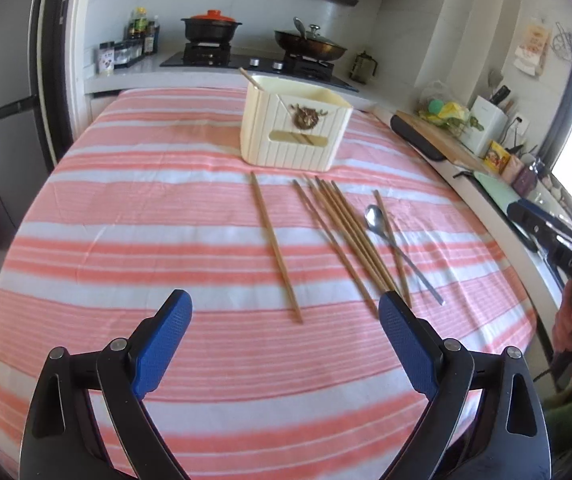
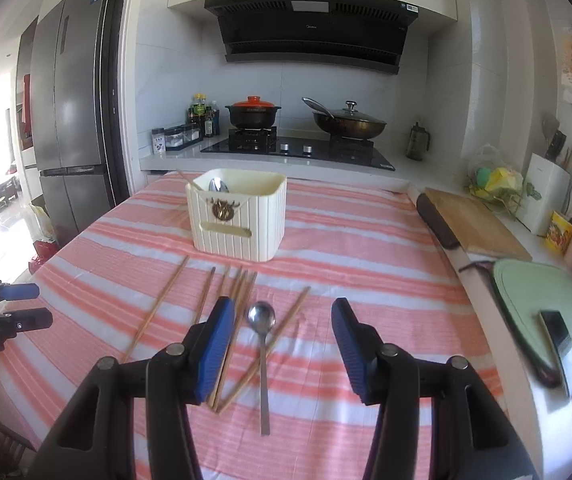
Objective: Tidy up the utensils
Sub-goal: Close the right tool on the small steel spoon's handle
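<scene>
A cream utensil holder (image 1: 296,128) (image 2: 237,216) stands upright on the pink striped tablecloth (image 1: 145,208). A spoon (image 2: 218,186) and a chopstick (image 2: 185,179) lean inside it. Several wooden chopsticks (image 1: 346,228) (image 2: 237,292) lie loose on the cloth in front of it. One chopstick (image 1: 275,248) lies apart on their left. A metal spoon (image 1: 400,250) (image 2: 261,340) rests across another chopstick. My left gripper (image 1: 285,298) hovers open and empty near the single chopstick's near end. My right gripper (image 2: 282,303) is open above the spoon's bowl, not touching it.
Behind the table is a stove with a red-lidded pot (image 2: 253,114) and a wok (image 2: 350,124). A wooden cutting board (image 2: 474,224), a green board (image 2: 542,312) with a phone on it, and counter clutter line the right side. A fridge (image 2: 69,120) stands left.
</scene>
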